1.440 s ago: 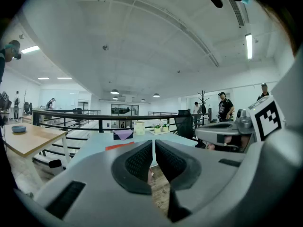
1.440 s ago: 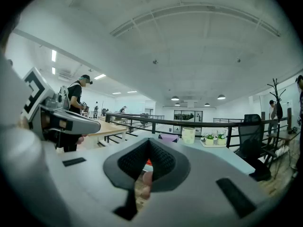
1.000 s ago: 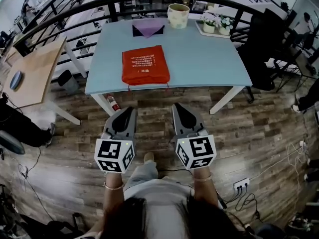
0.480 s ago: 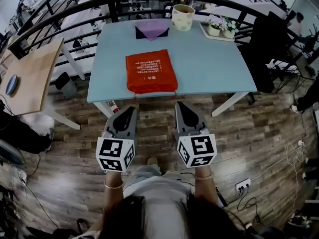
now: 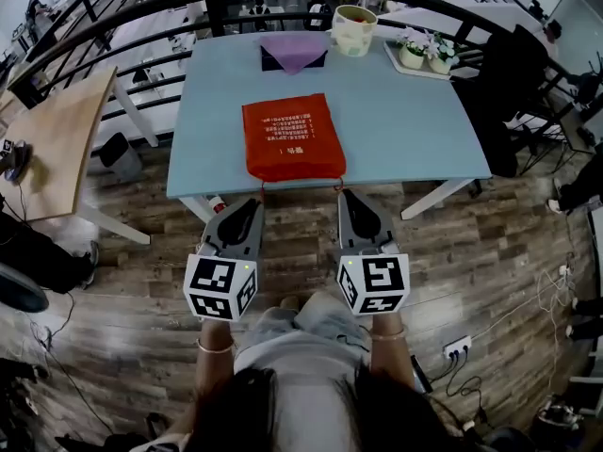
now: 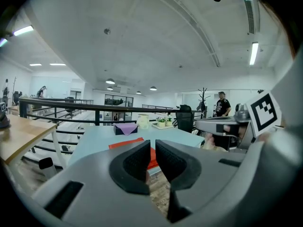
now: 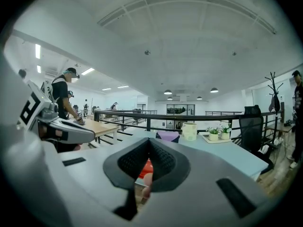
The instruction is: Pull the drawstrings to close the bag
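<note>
A flat red drawstring bag lies on the light blue table, near its front edge. Its thin red drawstrings hang a little over that edge at both near corners. My left gripper is held below the table's front edge, in front of the bag's left corner, shut with nothing in it. My right gripper is level with it in front of the right corner, also shut and empty. The bag shows beyond the left gripper and as a red patch behind the right gripper.
At the table's far edge sit a purple cloth on a dark box, a cream pot and a tray with small plants. A wooden table stands left, a black chair right, a dark railing behind.
The table and bag have come closer in the head view. Both grippers' tips now reach just short of the table's front edge. Neither gripper has changed its state.
</note>
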Action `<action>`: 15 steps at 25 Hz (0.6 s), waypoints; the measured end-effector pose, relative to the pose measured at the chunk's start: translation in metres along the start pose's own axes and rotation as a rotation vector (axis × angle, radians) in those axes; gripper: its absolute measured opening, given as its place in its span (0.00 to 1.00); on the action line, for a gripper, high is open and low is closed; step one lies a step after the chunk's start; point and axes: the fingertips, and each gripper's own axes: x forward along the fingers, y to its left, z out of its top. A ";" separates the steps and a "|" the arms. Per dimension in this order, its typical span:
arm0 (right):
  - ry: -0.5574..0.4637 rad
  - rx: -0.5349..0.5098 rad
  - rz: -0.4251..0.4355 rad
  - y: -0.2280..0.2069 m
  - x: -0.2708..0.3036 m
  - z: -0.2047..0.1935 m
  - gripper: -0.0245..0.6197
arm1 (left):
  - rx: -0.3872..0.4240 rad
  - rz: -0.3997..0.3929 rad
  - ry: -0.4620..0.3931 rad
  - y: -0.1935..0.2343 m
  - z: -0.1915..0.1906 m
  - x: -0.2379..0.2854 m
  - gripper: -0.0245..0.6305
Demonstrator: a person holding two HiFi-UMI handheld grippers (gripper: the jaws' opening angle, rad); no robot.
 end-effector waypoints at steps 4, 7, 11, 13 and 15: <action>0.013 -0.001 -0.018 -0.006 0.008 -0.002 0.08 | -0.005 -0.012 0.022 0.005 -0.005 0.007 0.08; 0.025 0.004 -0.017 -0.011 0.014 -0.005 0.08 | -0.012 -0.011 0.041 0.009 -0.011 0.014 0.09; 0.044 -0.003 -0.004 -0.019 0.029 -0.012 0.08 | -0.028 0.004 0.060 0.020 -0.020 0.029 0.09; 0.051 -0.006 0.000 -0.026 0.039 -0.016 0.08 | -0.032 0.019 0.070 0.027 -0.024 0.039 0.09; 0.057 -0.005 0.010 -0.032 0.049 -0.020 0.08 | -0.035 0.037 0.082 0.034 -0.029 0.049 0.09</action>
